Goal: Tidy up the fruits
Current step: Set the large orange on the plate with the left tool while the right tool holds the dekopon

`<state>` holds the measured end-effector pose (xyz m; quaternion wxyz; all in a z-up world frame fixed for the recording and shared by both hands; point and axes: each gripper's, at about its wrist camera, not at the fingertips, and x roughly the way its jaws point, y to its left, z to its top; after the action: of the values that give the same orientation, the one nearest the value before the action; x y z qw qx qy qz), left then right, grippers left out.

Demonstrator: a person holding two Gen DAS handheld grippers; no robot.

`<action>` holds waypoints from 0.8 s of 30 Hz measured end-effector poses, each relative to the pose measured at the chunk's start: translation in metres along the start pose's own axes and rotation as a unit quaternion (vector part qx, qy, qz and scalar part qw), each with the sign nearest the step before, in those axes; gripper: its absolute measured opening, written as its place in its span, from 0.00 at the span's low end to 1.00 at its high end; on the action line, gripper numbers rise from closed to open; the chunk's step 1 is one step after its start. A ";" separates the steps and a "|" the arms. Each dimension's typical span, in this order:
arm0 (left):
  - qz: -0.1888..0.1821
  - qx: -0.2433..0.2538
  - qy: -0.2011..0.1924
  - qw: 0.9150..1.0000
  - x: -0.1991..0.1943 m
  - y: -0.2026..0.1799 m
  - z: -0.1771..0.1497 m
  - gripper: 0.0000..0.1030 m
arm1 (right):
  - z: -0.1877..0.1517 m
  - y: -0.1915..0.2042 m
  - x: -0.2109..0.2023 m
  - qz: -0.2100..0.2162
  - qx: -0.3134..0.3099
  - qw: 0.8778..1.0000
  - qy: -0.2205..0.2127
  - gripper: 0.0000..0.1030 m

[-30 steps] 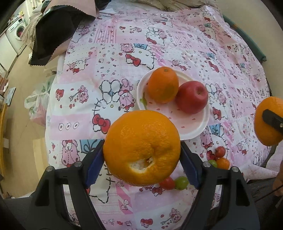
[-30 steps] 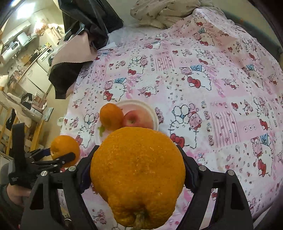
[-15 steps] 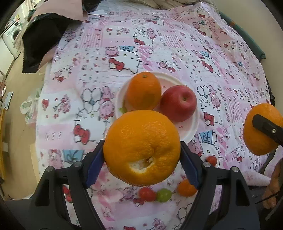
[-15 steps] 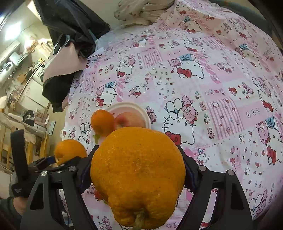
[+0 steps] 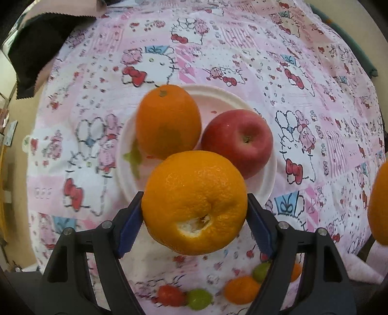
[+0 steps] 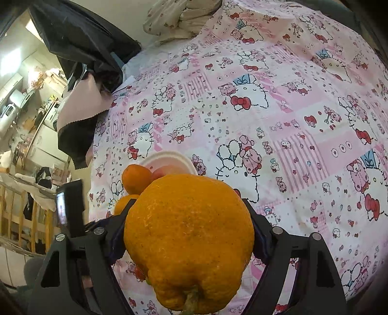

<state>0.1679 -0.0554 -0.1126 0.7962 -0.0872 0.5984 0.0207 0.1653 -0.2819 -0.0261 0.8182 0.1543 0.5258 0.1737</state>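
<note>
Blue ribbed pads [image 5: 129,224] of left gripper [image 5: 194,218] clamped wide on round orange [image 5: 194,202], glossy dimpled peel, pale torn patch at navel end facing camera; black plastic finger frames with silver screws behind. Held over near edge of white plate [image 5: 264,184], round, matte, foam-like rim. On plate: second orange [image 5: 168,121], smooth, stem scar up, touching red apple [image 5: 237,141], shiny skin, stem dimple visible. Green leaf-shaped scrap [image 5: 133,156] at plate's left edge. Beyond: pink patchwork cartoon-cat tablecloth [image 5: 242,60], thin printed fabric. Near edge of cloth, blurred small round fruits, red [image 5: 169,295], green [image 5: 198,299], orange [image 5: 241,290], seen only in left wrist view. Right gripper [image 6: 189,232] likewise spread wide and pressed on bumpy orange [image 6: 189,240], coarse pebbled rind, necked pear-like end with woody stem stub toward camera. Sliver of it at right edge of left wrist view. Right wrist view only: plate small and mostly hidden behind bumpy fruit, left gripper's dark body [image 6: 70,206] at left, crumpled cream cloth [image 6: 179,19] at far table end, black and pink fabric [image 6: 80,101] draped at left, kitchen clutter beyond.
</note>
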 end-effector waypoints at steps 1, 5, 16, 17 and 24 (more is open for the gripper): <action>0.001 0.001 -0.001 1.000 0.003 -0.002 0.001 0.74 | 0.000 0.000 0.000 -0.001 0.000 1.000 0.000 0.81; 0.007 -0.007 -0.005 1.000 0.009 -0.001 0.000 0.75 | 0.000 -0.004 0.001 -0.004 0.003 1.000 0.003 0.81; -0.017 -0.020 0.017 1.000 0.021 0.012 0.001 0.77 | -0.006 -0.001 0.019 -0.031 -0.007 0.999 0.023 0.81; -0.021 -0.018 0.017 0.999 0.020 0.012 0.002 0.78 | -0.006 -0.001 0.021 -0.032 -0.006 0.999 0.024 0.81; -0.042 0.028 -0.009 0.999 -0.024 0.017 0.001 0.83 | 0.001 0.015 0.023 -0.024 -0.025 0.999 0.025 0.81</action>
<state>0.1603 -0.0371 -0.0912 0.8038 -0.0900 0.5873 -0.0288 0.1732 -0.2577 -0.0379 0.8125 0.1164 0.5450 0.1711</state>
